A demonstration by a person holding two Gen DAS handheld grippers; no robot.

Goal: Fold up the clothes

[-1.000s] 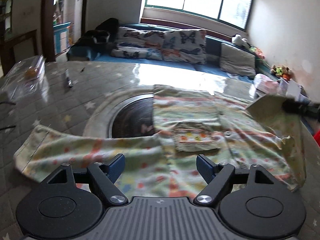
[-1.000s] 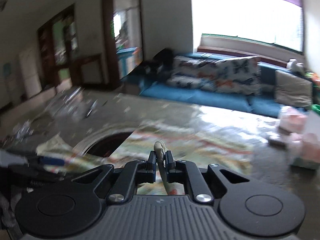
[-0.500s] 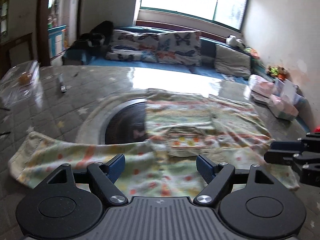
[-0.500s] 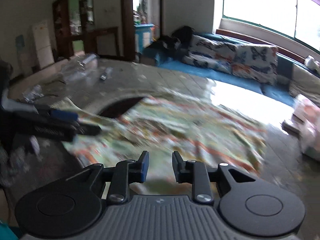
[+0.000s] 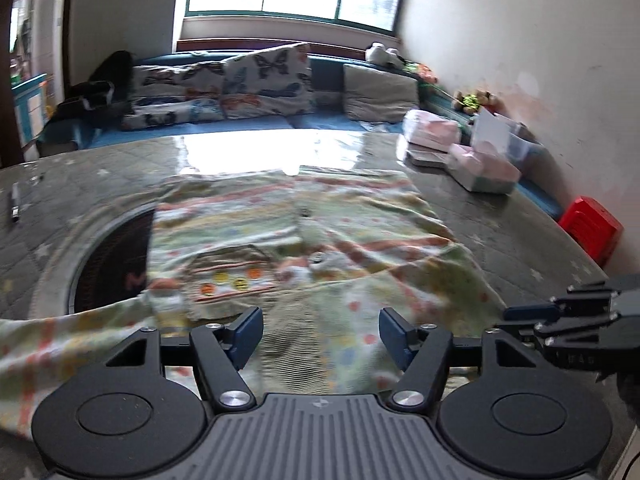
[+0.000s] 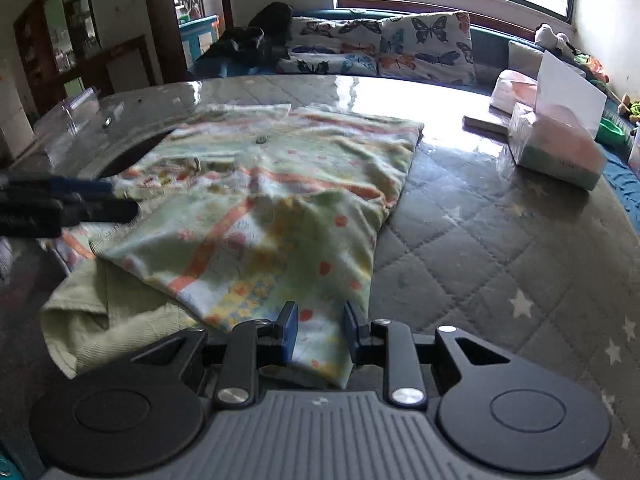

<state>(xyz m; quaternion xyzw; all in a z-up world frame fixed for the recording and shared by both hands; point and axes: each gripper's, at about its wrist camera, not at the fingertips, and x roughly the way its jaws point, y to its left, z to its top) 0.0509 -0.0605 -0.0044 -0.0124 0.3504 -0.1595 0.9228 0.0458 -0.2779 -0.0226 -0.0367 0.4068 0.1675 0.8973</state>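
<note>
A pale green child's shirt (image 5: pixel 304 236) with orange stripes, dots and a chest pocket lies flat on the grey quilted table (image 5: pixel 520 240). Its right sleeve is folded in over the body (image 6: pixel 256 248); its left sleeve stretches out to the left (image 5: pixel 48 344). My left gripper (image 5: pixel 320 332) is open and empty just above the shirt's near edge. My right gripper (image 6: pixel 318 330) is open and empty over the shirt's near corner; it also shows in the left wrist view (image 5: pixel 532 314), at the right. The left gripper shows in the right wrist view (image 6: pixel 80 200), at the left.
A round dark inset (image 5: pixel 116 256) in the table lies partly under the shirt. Tissue packs and boxes (image 6: pixel 556 144) stand at the table's right. A red stool (image 5: pixel 592 232) is beside the table. A small dark object (image 5: pixel 15 202) lies far left. A sofa with butterfly cushions (image 5: pixel 260 80) is behind.
My right gripper laid the shirt's right sleeve over the body, opened and drew back to the near corner. My left gripper stayed open and turned a little to the right.
</note>
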